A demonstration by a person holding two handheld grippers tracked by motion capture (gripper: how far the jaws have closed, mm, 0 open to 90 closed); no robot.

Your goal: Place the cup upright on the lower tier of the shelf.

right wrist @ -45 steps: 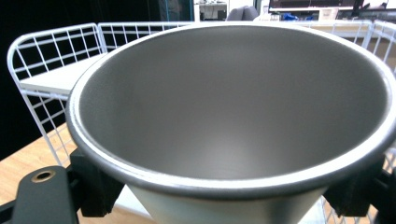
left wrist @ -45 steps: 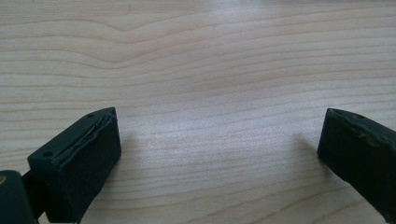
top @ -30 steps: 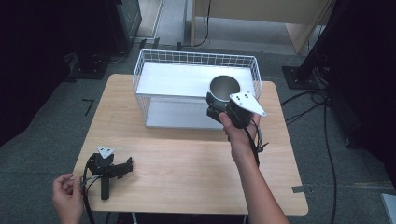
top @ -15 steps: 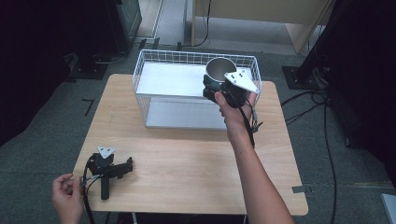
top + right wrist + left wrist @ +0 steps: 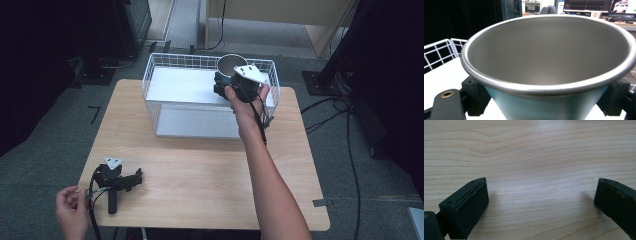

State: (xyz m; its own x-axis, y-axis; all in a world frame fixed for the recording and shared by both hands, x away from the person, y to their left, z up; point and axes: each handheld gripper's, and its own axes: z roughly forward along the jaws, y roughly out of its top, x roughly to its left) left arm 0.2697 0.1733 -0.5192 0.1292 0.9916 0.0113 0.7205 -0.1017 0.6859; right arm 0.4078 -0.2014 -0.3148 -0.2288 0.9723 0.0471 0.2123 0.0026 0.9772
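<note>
Cup [image 5: 231, 64], metal with a teal outside, is sitting upper centre of the high view, gripped by the right gripper [image 5: 223, 82] over the right end of the white wire basket [image 5: 165, 66]. In the right gripper view the cup [image 5: 549, 62] is taking up most of the frame, open mouth tilted toward the camera, the two black jaws pressing on its teal wall at lower left and lower right; the right gripper [image 5: 544, 100] is clamped on it. Basket wire [image 5: 439, 53] is showing at the left edge of that view, with a white surface below it. The right hand [image 5: 245, 100] is wrapping the gripper body from below, forearm running down to the bottom of the frame. The basket is standing at the far edge of the wooden table [image 5: 200, 175]. The left gripper [image 5: 135, 179] is lying on the table at lower left of the high view, well apart from the basket, and the left hand [image 5: 72, 205] is just beside its cable end. In the left gripper view its jaws are standing wide apart with bare table [image 5: 536, 170] between them, holding nothing.
</note>
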